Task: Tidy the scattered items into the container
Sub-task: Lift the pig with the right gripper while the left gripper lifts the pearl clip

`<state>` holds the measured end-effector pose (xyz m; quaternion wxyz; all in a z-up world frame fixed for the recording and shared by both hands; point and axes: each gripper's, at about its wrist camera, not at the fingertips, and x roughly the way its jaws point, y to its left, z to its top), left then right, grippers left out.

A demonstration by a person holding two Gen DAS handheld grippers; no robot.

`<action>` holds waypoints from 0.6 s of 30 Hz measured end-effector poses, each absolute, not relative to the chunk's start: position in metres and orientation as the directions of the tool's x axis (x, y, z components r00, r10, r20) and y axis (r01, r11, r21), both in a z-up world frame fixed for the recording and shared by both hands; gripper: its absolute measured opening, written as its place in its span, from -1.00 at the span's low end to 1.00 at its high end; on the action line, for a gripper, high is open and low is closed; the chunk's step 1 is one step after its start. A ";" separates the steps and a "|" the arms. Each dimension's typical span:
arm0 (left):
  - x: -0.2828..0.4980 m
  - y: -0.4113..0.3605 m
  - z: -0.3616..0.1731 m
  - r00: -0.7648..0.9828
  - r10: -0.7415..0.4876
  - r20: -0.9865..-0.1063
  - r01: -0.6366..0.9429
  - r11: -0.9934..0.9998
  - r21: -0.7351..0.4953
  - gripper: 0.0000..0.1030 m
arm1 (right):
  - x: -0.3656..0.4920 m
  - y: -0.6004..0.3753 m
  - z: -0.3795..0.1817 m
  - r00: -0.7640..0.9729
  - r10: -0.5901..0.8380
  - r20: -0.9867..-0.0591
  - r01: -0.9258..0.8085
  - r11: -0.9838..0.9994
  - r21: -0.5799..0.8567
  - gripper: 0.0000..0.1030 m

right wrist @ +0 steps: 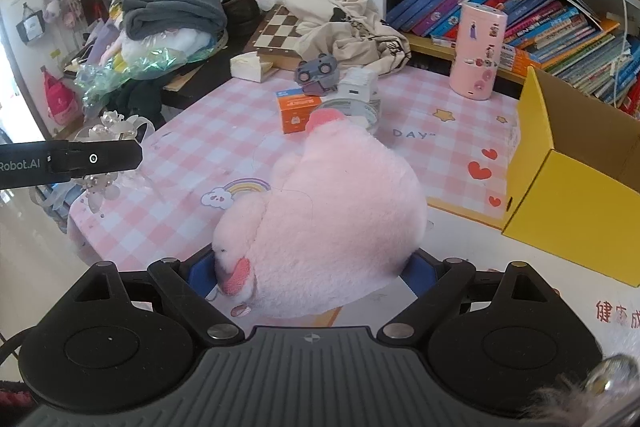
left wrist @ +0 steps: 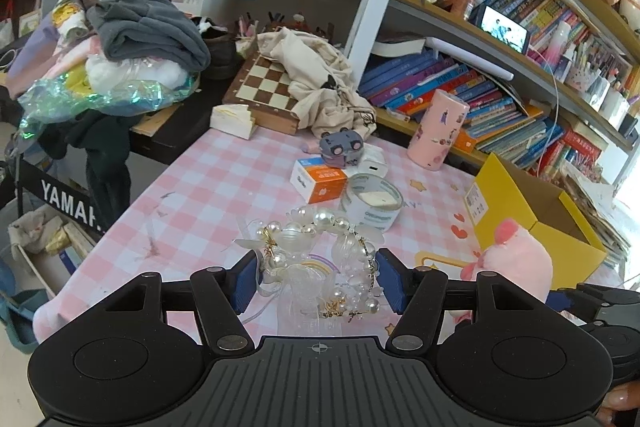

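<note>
Holding loads over pink checked surface [left wrist: 208,167]: left gripper [left wrist: 318,281] fingers half-open, clamped on pearl-and-clear-bead hairband [left wrist: 320,247]; right gripper [right wrist: 316,271] fingers wide, squeezing fluffy pink plush toy [right wrist: 332,211]. Open yellow cardboard box [right wrist: 560,211] right of both. Risks, judged: slick beads slipping; plush snagging box rim.

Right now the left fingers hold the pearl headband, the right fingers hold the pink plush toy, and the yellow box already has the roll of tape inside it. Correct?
Not quite. The roll of tape is not in the yellow box; it lies on the checked tablecloth beside the orange carton, as the left wrist view shows. The pearl headband and pink plush toy are held as you said.
</note>
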<state>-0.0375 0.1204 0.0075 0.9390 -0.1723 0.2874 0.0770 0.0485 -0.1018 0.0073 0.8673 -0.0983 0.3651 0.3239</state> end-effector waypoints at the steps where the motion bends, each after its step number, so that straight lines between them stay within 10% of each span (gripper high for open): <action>1: -0.040 0.122 0.008 0.823 0.051 -0.565 -0.250 0.927 -0.280 0.19 | 0.048 -0.100 0.007 0.520 0.493 -0.697 -0.640 0.766 0.065 0.75; 18: -0.054 0.130 0.008 0.822 0.074 -0.564 -0.281 0.915 -0.289 0.19 | 0.038 -0.084 0.009 0.494 0.518 -0.698 -0.687 0.724 0.052 0.75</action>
